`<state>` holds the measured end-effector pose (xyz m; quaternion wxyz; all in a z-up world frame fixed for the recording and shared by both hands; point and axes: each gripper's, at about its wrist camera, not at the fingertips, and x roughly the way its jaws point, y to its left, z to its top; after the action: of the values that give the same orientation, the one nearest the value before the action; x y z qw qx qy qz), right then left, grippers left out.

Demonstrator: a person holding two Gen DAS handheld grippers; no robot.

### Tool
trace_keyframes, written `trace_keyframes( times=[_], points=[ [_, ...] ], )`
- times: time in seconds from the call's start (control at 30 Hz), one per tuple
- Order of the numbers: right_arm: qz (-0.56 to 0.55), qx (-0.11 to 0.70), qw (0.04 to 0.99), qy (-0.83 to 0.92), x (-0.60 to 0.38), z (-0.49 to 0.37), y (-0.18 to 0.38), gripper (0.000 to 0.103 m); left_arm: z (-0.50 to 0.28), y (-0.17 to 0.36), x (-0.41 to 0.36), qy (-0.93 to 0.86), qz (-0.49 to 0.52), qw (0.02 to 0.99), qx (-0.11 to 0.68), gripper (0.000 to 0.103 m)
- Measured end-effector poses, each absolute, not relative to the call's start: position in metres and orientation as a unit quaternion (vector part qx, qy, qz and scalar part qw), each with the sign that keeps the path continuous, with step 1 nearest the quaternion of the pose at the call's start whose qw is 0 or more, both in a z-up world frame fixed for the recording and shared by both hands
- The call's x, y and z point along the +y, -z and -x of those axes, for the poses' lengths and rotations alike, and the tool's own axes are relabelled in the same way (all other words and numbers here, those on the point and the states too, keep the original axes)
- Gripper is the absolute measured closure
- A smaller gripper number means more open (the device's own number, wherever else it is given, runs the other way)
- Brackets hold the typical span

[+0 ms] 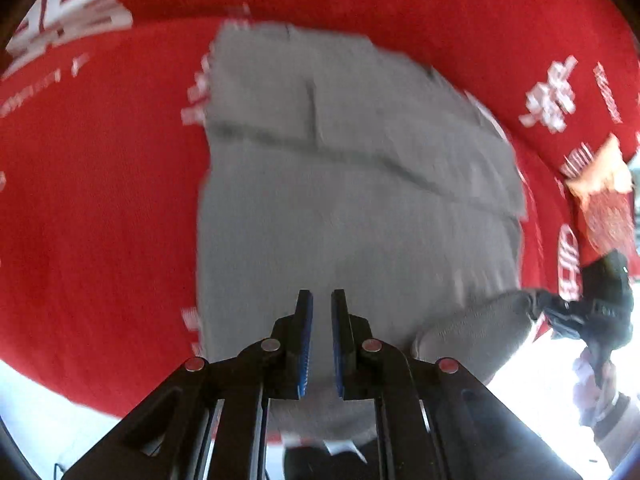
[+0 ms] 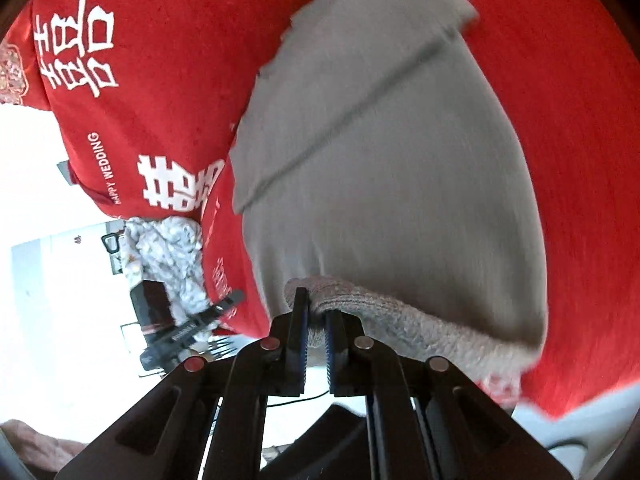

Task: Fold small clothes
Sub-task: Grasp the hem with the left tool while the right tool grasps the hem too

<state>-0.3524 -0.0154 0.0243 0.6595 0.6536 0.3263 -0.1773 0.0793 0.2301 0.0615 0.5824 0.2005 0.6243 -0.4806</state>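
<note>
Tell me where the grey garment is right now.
The grey garment lies spread on the red cloth, filling the centre of both wrist views. Its near corner is pinched and lifted in the right tool, at the left view's lower right.

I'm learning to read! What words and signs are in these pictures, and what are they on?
"HAPPY WEDDING": small white letters on the red cloth.
"囍": big white sign on the red cloth, seen twice.
Other white print on the cloth is too blurred to read.
The grey garment has no words.
</note>
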Motion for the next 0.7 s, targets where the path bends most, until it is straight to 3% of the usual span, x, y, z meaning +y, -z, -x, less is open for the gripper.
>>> trace_keyframes(
  times=[0.2,0.5,0.7],
  points=[
    [-0.663,0.334,0.634,0.217,-0.053,0.343,-0.007,0.095,-0.084,-0.067,0.219,0.465,-0.212,0.604,0.612,0.091],
    [-0.668,0.366,0.604,0.235,-0.038,0.349,0.011,0.095,-0.035,-0.049,0.231,0.489,-0.31,0.526,0.623,0.091],
    [-0.665,0.373,0.599,0.242,-0.02,0.362,0.007,0.095,-0.004,-0.044,0.231,0.532,-0.322,0.463,0.632,0.091]
  ],
)
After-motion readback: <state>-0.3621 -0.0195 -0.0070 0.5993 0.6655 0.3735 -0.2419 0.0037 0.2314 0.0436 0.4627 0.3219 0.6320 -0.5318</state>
